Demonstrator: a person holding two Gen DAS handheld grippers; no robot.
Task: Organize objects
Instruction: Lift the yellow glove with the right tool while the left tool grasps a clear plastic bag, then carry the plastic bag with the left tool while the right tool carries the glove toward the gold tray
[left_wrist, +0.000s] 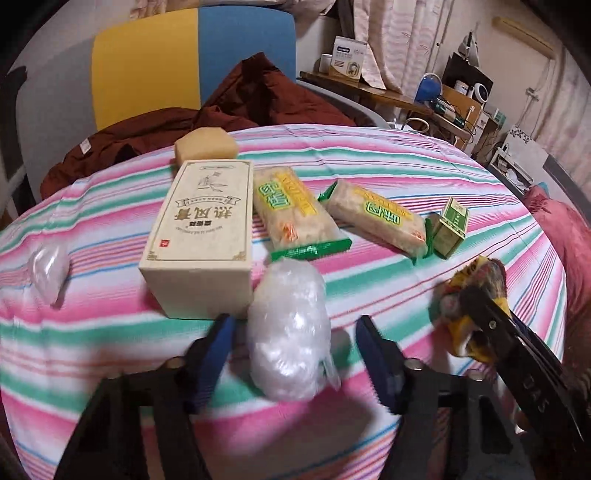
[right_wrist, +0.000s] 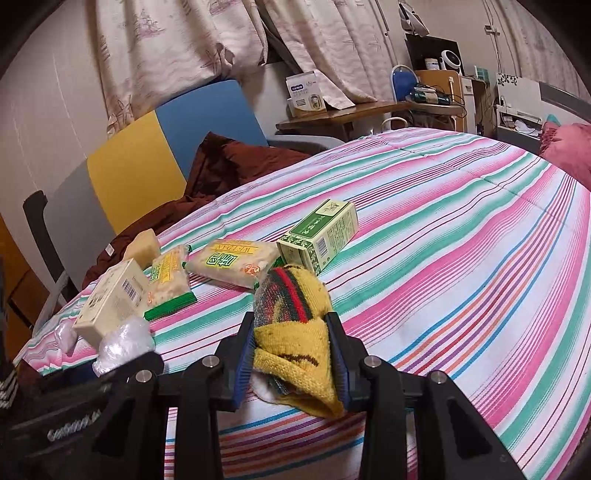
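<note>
On the striped blanket lie a cream box, two noodle packets, a small green box and a tan sponge. My left gripper is open around a clear plastic bag bundle, which lies between its fingers. My right gripper is shut on a yellow knitted cloth with red and green stripes, just above the blanket near the green box. It also shows in the left wrist view.
A second clear plastic bundle lies at the left edge. A dark red garment lies behind the blanket, before a yellow and blue chair back. A cluttered wooden desk and a pink cushion stand at the right.
</note>
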